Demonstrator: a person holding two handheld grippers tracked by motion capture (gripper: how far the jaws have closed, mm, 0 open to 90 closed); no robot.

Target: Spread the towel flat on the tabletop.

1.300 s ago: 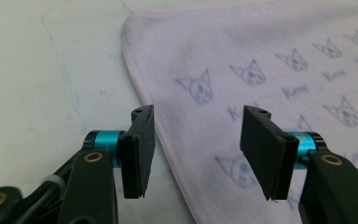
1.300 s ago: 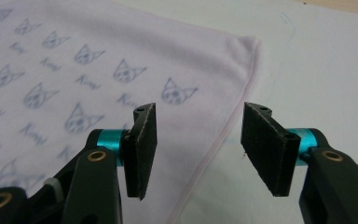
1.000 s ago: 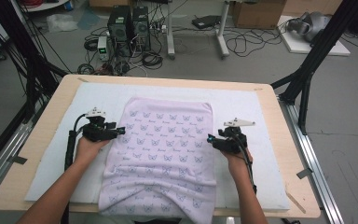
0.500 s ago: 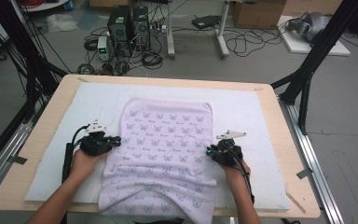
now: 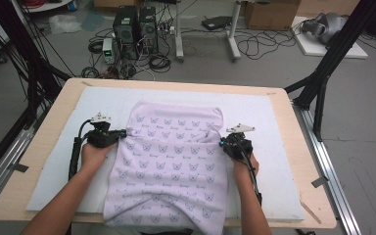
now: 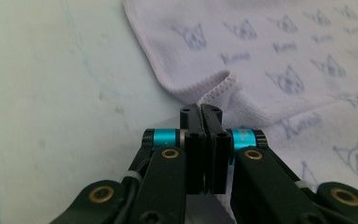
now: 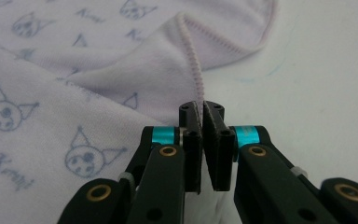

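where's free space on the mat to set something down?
Bare white mat between the towel and the table's right edge, the same at left, plus a strip beyond the towel's far hem. Crowded at mid-sides, where the left gripper and right gripper pinch the towel's edges.

The towel (image 5: 169, 161) is showing as soft matt cloth, pale lilac, with a fine ribbed knit, a printed pattern and an overlocked thread hem. The mat (image 5: 274, 127) under it is looking like smooth matt white foam, faintly speckled. The table (image 5: 54, 112) rim is showing pale bare wood. The left gripper (image 6: 200, 112) and right gripper (image 7: 201, 106) are showing matt black plastic, with glossy teal metal sleeves and brass rivets.
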